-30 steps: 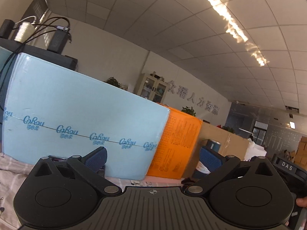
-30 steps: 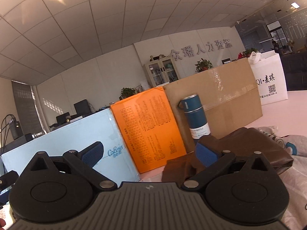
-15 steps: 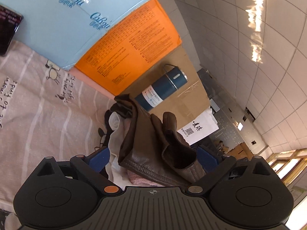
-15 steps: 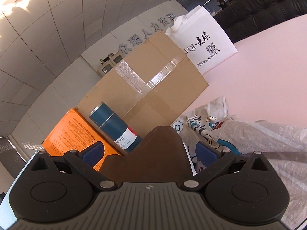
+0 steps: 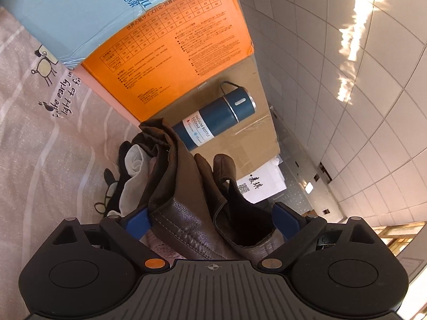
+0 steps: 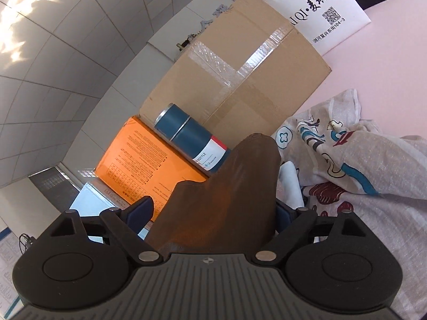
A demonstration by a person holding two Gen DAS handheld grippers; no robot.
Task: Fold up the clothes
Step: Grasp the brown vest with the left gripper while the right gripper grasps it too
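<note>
A brown leather garment (image 5: 186,213) lies crumpled on a heap of clothes, with white and black garments (image 5: 130,170) beside it. My left gripper (image 5: 210,220) is open, its blue fingers (image 5: 137,221) on either side of the leather folds. In the right wrist view the same brown garment (image 6: 229,186) fills the space between the open fingers of my right gripper (image 6: 213,213). A patterned white cloth (image 6: 355,160) lies to its right. A striped grey printed sheet (image 5: 40,133) is spread flat to the left.
A blue vacuum bottle (image 5: 213,117) stands against a cardboard box (image 6: 240,80). An orange box (image 5: 170,48) and a light blue box (image 5: 80,5) line the back. A white bag (image 6: 320,8) stands on the pink table (image 6: 387,53).
Both grippers have tilted down from the room and ceiling to the clothes heap and moved closer. The brown garment now lies between the fingers of each gripper.
</note>
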